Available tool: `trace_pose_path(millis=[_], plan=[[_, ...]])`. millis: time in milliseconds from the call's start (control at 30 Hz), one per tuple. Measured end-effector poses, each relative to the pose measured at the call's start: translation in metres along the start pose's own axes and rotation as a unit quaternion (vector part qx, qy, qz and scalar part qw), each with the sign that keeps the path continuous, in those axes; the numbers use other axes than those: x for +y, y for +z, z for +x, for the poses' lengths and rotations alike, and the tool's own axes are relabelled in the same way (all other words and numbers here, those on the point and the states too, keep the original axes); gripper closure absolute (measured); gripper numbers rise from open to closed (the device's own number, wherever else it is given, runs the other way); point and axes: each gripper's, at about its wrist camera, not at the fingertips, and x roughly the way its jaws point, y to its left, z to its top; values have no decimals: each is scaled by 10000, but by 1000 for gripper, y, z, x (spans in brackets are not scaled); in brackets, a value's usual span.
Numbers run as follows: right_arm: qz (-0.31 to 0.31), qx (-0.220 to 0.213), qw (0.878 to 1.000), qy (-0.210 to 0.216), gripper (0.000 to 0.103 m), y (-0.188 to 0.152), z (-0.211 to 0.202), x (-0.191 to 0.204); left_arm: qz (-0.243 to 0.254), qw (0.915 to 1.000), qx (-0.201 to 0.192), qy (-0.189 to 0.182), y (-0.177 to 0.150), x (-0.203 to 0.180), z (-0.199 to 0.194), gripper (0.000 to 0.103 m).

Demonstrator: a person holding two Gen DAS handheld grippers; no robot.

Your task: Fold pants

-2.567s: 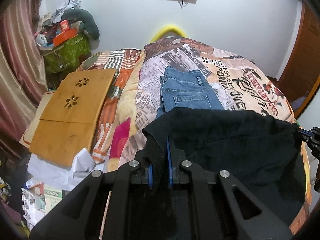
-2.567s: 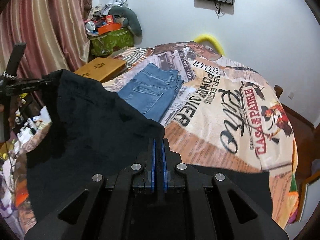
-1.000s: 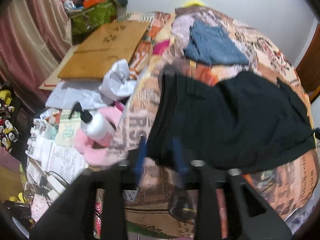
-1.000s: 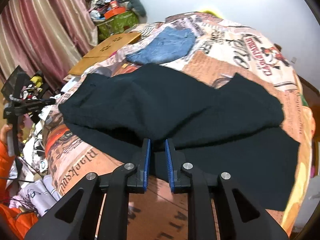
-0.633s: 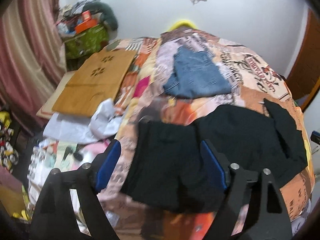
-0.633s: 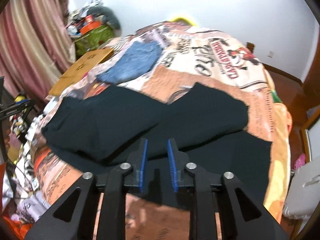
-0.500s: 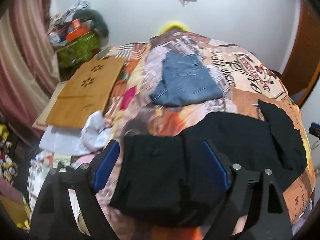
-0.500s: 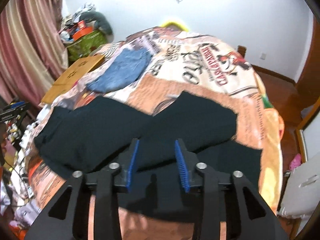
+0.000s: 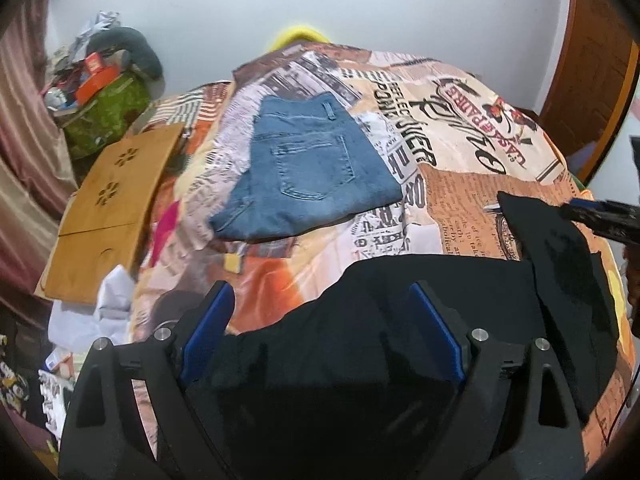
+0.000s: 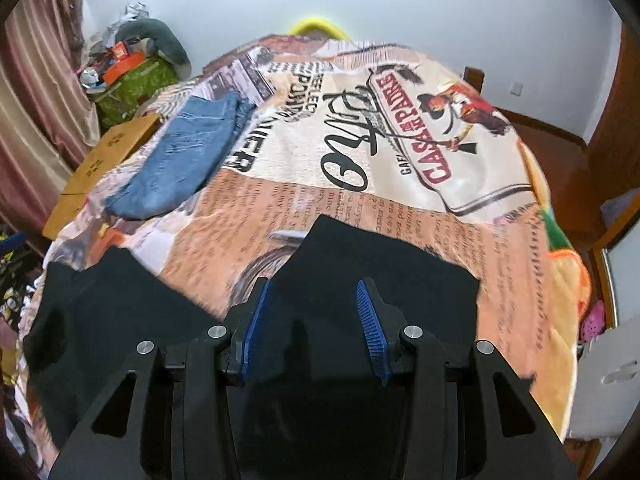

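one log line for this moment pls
step: black pants laid on bed | left gripper: opening, empty | right gripper: open, empty | folded jeans: beyond pants

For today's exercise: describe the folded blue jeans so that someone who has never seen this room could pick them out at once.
Start from the bed with the newspaper-print blanket. On its far left part, beside the wooden lap desk, lie the folded blue jeans. Unlike the black pants nearer the cameras, they are light blue denim, a compact rectangle with a back pocket facing up.
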Motion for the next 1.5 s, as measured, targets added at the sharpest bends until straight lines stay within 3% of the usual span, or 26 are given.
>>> trace_pose_path(millis=[300, 433, 500, 733, 933, 1300, 1500], plan=[[-52, 416, 9991, 51, 63, 31, 69, -8, 20, 9998, 220, 13, 11, -1, 47, 14], [-71, 735, 9972, 86, 63, 30, 95, -8, 56, 9996, 288, 52, 11, -1, 58, 14], [-119, 668, 9977, 70, 63, 28, 97, -6, 56, 9994, 331, 12, 9, -2, 62, 14], [-238, 639, 9977, -16, 93, 19, 93, -3, 86, 9988, 480, 26, 6, -8, 69, 14], [-99, 378, 9992, 53, 99, 24, 69, -1, 136, 9985, 522, 61, 3, -13, 57, 14], [167, -601, 9980, 134, 99, 17, -60, -20, 219, 9988, 435, 103, 0, -34, 25, 14], [278, -890, 9956, 32, 99, 3, -102, -37, 424, 9979, 492, -10, -11, -60, 9, 14]])
